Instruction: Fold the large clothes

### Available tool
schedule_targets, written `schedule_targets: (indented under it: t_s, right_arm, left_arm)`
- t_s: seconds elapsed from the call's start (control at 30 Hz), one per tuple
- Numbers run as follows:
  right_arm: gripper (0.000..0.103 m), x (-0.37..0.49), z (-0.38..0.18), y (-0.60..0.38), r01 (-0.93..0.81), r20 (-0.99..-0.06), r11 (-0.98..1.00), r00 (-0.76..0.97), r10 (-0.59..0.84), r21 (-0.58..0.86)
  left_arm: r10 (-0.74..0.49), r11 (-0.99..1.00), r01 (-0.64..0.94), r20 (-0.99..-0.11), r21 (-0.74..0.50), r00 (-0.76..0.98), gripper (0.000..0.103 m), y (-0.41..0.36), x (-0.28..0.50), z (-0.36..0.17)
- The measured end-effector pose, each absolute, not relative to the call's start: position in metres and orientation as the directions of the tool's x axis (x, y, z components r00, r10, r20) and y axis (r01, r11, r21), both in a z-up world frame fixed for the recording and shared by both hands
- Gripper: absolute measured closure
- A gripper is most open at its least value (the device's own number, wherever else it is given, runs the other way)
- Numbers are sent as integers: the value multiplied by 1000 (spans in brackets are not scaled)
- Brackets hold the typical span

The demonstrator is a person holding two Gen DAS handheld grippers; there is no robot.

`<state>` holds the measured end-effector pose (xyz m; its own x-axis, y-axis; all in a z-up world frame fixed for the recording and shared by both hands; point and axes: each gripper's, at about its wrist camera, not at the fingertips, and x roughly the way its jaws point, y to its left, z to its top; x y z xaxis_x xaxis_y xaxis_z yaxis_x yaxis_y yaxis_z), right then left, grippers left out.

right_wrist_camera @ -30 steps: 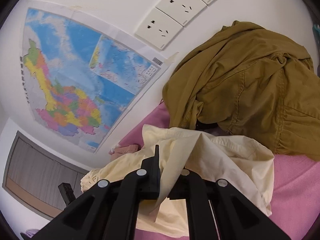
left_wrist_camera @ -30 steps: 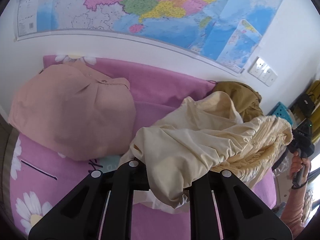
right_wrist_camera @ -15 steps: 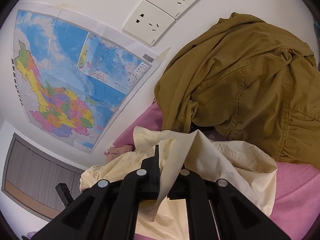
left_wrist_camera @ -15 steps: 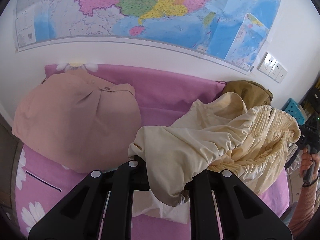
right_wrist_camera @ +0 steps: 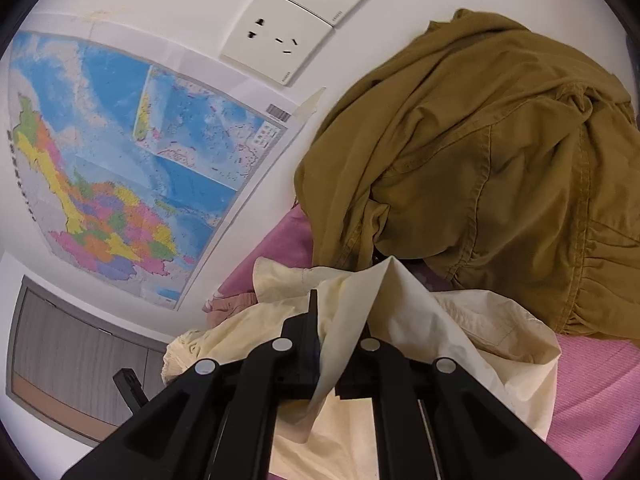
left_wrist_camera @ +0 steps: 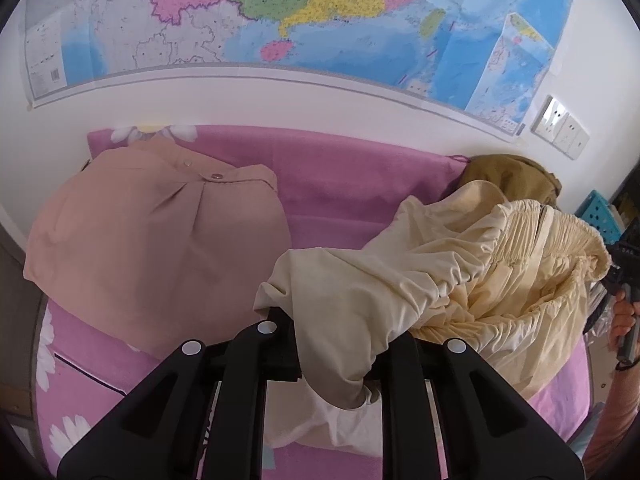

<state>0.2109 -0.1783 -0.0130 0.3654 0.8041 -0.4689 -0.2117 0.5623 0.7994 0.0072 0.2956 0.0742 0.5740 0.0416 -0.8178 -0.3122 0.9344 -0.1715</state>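
Observation:
A cream garment (left_wrist_camera: 440,280) with a gathered elastic waist hangs bunched between my two grippers over the pink bed sheet (left_wrist_camera: 340,184). My left gripper (left_wrist_camera: 340,336) has a fold of it between its fingers; the jaws are opening slightly while the cloth still sits pinched there. In the right wrist view my right gripper (right_wrist_camera: 338,344) is shut on another edge of the cream garment (right_wrist_camera: 460,320), which rises in a peak between the fingers. A person's hand (left_wrist_camera: 624,316) holds the right gripper's handle at the left wrist view's right edge.
A folded peach-pink garment (left_wrist_camera: 160,240) lies on the sheet's left. A crumpled olive garment (right_wrist_camera: 480,160) is heaped against the wall, just beyond the cream one. A map (left_wrist_camera: 320,20) and wall sockets (right_wrist_camera: 280,44) are on the wall. A blue basket (left_wrist_camera: 600,212) stands at the right.
Both grippers have sunk and moved toward the wall with the cream garment. The olive heap and the sockets look larger in the right wrist view. Both grips look the same.

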Motion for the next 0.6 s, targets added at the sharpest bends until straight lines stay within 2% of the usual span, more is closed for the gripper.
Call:
schedule_targets:
  t_s: [0.07,0.17,0.2,0.23,0.27,0.3,0.33,0.37,0.5,0.6]
  right_arm:
    - [96,214,-16,-177,-192,-471,560,364,803,806]
    - [88,220,-21,-174,-155,-471,549,359,806,821]
    - [80,221,-21,-174,-156,-470,547,354,808,822]
    - [67,220,-19,-173,-163,-466,544,354,811,823]
    - [62,216,-14,-172,-188,-463,550,362,809,814]
    - [52,211,-6,-171,-222,-466,568,379,799,793]
    - [39,206,0,-170,-249,-464,579,395,793,776]
    - [33,194,14,-169,-305,-459,608,438,773,733]
    - [26,144,52,-154,-491,-445,703,548,708,514]
    - [26,109,46,-98,-639,-552,729,527,647,244]
  left_arm:
    - [47,933,-321,-828,-163,558,87,297,13,69]
    - [52,928,-337,-839,-160,542,87,300,21,60]
    - [55,925,-345,-844,-158,534,87,301,23,57]
    - [57,922,-353,-849,-157,526,87,302,26,53]
    - [59,919,-361,-854,-156,517,86,304,30,49]
    - [62,918,-367,-858,-151,510,86,304,33,46]
    - [65,916,-373,-862,-148,503,86,305,36,43]
    - [68,915,-377,-866,-143,495,87,305,39,40]
    - [81,911,-393,-881,-124,466,87,305,51,30]
    - [78,907,-401,-888,-125,453,87,305,57,25]
